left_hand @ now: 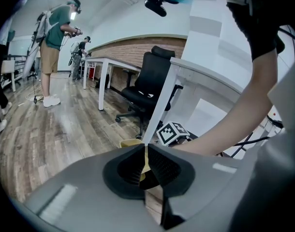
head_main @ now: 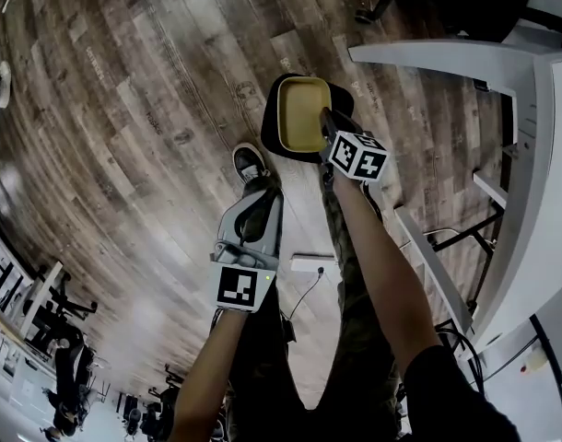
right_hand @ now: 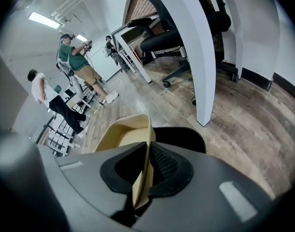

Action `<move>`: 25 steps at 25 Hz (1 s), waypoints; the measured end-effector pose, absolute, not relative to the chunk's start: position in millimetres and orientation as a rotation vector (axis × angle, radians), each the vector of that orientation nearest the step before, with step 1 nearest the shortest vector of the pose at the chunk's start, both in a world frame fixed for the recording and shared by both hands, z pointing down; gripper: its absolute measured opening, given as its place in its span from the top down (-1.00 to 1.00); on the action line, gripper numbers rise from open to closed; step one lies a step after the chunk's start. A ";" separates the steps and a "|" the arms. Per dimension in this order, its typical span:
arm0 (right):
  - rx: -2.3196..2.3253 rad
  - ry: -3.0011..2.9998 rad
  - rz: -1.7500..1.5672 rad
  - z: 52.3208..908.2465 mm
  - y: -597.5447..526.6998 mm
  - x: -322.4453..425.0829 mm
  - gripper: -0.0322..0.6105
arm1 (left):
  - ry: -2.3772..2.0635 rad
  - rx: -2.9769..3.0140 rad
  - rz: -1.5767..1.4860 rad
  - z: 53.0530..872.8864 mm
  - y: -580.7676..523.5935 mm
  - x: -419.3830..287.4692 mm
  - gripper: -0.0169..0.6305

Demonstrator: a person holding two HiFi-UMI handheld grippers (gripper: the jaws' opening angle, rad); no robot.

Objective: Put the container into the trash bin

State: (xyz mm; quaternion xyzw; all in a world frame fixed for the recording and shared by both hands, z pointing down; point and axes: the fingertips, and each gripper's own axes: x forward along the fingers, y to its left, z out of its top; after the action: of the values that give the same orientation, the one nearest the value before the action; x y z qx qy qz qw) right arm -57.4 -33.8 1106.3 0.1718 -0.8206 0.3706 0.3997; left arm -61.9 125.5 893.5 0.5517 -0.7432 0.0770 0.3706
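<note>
A yellow rectangular container (head_main: 301, 113) hangs directly over a black trash bin (head_main: 270, 110) on the wooden floor. My right gripper (head_main: 328, 123) is shut on the container's near right rim; its marker cube sits just behind. In the right gripper view the rim runs between the jaws (right_hand: 148, 149), the container (right_hand: 122, 132) tilts ahead, and the bin (right_hand: 186, 137) lies beneath it. My left gripper (head_main: 259, 195) hovers lower left of the bin, shut and holding nothing. In the left gripper view (left_hand: 145, 148) a corner of the container (left_hand: 129, 142) peeks past the jaw tips.
A white desk (head_main: 539, 145) with slanted legs stands close on the right. The person's shoe (head_main: 251, 162) is beside the bin, and a power strip (head_main: 313, 263) lies on the floor. A black office chair (left_hand: 147, 81) and people (left_hand: 53, 47) stand further off.
</note>
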 end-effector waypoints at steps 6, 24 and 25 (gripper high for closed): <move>0.370 -2.042 0.895 1114.6 -23.7 -52.0 0.61 | -1.908 1.452 0.200 897.4 111.9 -63.4 0.96; -0.203 -2.316 0.474 849.8 25.9 -80.5 0.61 | -2.106 1.578 0.269 730.7 63.6 -82.7 0.96; -0.220 -2.332 0.456 827.8 27.8 -80.8 0.61 | -2.112 1.581 0.272 716.4 63.3 -80.0 0.96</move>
State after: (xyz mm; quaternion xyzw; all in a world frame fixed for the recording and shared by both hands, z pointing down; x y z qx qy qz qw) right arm -80.8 27.8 827.8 -0.0857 -0.9084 0.1775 0.3686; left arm -80.0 63.3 716.4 0.5785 -0.7726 0.0994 0.2422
